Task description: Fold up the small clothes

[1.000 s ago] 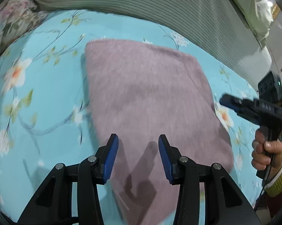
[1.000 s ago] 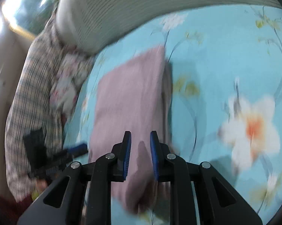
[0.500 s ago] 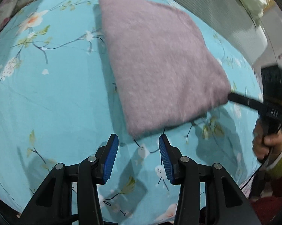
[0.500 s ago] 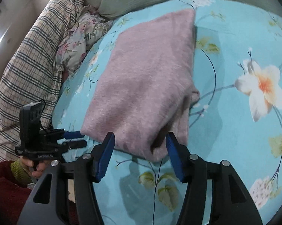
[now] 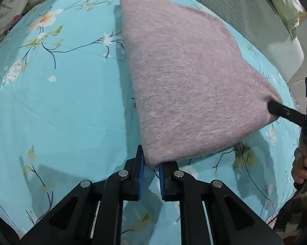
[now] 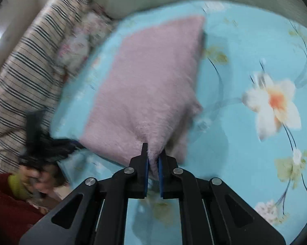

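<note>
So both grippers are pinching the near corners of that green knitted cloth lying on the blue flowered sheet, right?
Not quite: the cloth is dusty pink, not green, as the left wrist view shows plainly. The rest holds: the left gripper and the right gripper are each closing on a near corner, cloth between the jaws, on the blue flowered sheet.

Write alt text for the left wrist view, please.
The left gripper is closing on the near corner of a folded mauve knit garment lying on a turquoise floral bedsheet. At the right edge, the right gripper pinches the garment's other near corner.
</note>
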Motion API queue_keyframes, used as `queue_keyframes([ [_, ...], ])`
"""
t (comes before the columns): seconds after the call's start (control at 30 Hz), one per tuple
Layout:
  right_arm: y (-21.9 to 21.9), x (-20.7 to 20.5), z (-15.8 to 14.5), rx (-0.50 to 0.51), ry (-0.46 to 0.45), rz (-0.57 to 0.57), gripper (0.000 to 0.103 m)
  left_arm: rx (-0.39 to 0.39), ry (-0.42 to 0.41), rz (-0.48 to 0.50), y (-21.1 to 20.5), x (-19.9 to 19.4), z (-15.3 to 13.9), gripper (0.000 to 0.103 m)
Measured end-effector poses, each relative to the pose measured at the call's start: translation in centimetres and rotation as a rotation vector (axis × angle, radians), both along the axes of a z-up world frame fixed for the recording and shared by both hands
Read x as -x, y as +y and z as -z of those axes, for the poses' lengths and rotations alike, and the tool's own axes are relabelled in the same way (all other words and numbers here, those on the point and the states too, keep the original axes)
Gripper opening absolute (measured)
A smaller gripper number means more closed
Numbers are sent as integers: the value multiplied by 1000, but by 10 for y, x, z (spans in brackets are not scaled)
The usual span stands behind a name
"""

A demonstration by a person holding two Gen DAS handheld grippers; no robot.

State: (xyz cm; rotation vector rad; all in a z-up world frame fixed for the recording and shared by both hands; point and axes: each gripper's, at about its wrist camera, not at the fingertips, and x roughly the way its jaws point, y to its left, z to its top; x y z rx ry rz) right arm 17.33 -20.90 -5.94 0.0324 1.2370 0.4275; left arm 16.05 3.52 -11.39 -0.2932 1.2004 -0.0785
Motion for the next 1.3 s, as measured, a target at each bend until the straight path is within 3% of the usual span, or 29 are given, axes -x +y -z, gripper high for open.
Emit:
queue_keyframes([
  [0.1, -8, 5, 33, 115, 69, 30, 9, -16, 24, 9, -4, -2, 5, 9],
  [0.23, -25, 14, 32, 70, 93, 116, 9, -14, 40, 24, -7, -6, 7, 10],
  [0.3, -30, 17, 19, 115, 77, 135, 9, -16, 55, 46, -7, -5, 6, 10],
  [0.4, -36, 17, -12, 72, 11, 174, 9, -8, 54, 93, -2, 12, -3, 9],
  [0.5, -29, 6, -43, 2, -77, 183, 9, 27, 4, 127, 2, 24, -25, 9],
  [0.6, -6, -20, -50, -35, -121, 162, 9, 53, -56, 140, -1, 18, -45, 9],
  [0.77, 37, -72, -31, -57, -135, 147, 10, 77, -105, 102, -1, -22, -49, 9],
  [0.9, 41, -111, -8, -65, -121, 230, 10, 98, -121, 74, 0, -52, -45, 9],
  [0.97, 29, -124, 9, -5, -93, 284, 0, 93, -106, 52, -3, -63, -35, 9],
  [1.13, 17, -130, 20, 9, -111, 343, 0, 137, -18, 6, 3, -72, -1, 6],
  [1.3, 12, -125, 13, -18, -109, 375, 0, 117, -23, 14, 0, -71, -3, 6],
])
